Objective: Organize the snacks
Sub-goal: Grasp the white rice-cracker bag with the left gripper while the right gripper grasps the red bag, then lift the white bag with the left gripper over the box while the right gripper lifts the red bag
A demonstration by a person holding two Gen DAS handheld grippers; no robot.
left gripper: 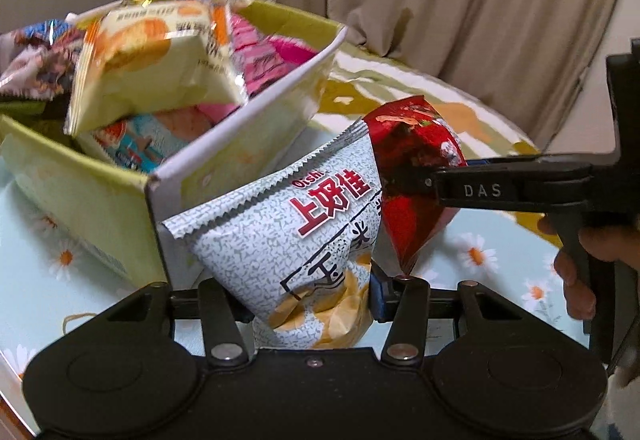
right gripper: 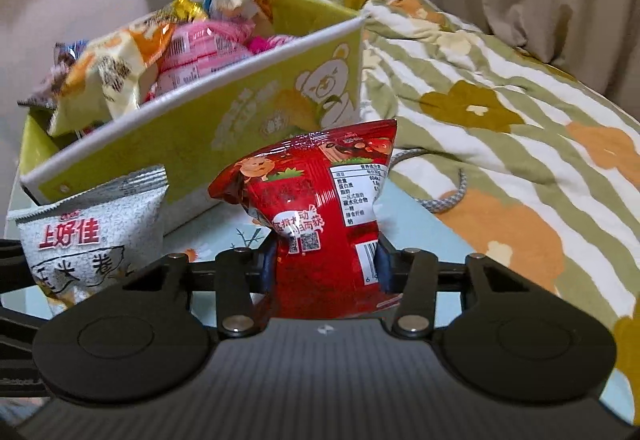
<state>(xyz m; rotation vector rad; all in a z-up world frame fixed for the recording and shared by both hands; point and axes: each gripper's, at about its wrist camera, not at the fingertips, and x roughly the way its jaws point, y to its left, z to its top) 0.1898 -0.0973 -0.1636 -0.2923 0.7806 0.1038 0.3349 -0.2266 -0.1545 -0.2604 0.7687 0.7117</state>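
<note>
Snacks overall: most of the sorting looks done to me, since the heap of packets already sits in the box and I see only two bags outside it, both in my grip.
Box (right gripper: 256,112): a green carton with a bear print, standing on the worktop ahead and to the left of my right tool, just beyond my left tool; it is piled above its rim with yellow, pink, blue and dark packets.
Worktop (left gripper: 40,264): pale blue cloth with daisies; the part I can see under and around both tools carries no loose snack, though much of it is hidden.
Grey bag (left gripper: 304,240): the speckled Oishi corn-roll bag, upright between the fingers of my left tool, its top seal leaning against the near corner of the box.
Red bag (right gripper: 320,224): upright in my right tool, to the right of the grey bag and touching it in the left view, short of the box wall.
Left tool (left gripper: 308,300): pinching the grey bag at its lower half.
Right tool (right gripper: 324,272): pinching the red bag around its waist, the packet creased there.
What is left: by my reading, lift both bags over the rim and let them go on top of the pile; the box is crowded, so they may perch, not settle.
</note>
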